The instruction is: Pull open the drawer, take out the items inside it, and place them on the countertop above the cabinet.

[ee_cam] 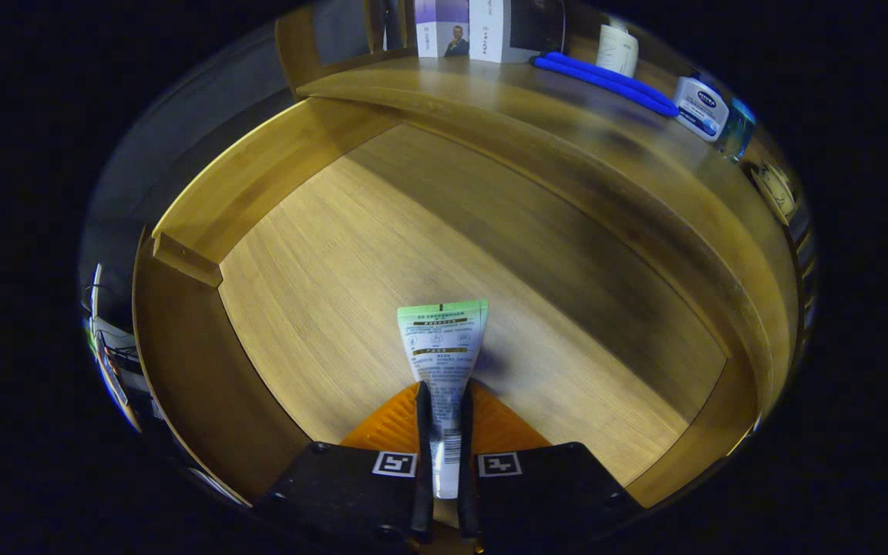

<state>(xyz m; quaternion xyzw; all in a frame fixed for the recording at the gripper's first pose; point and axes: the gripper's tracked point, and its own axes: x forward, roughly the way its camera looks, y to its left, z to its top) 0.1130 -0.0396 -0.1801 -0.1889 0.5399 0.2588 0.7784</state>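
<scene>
The drawer [351, 254] stands open, mid-frame. The gripper [444, 432], at bottom centre, is clamped on a tube [442, 347], both fingers pressing its sides, over the otherwise bare drawer floor. Left: setting it on the countertop [506, 100], upper frame, among a bottle [700, 106] and boxes [467, 29].

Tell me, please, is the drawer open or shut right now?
Open: the drawer shows its bare wooden floor, and the claw grips a tube above it.
</scene>
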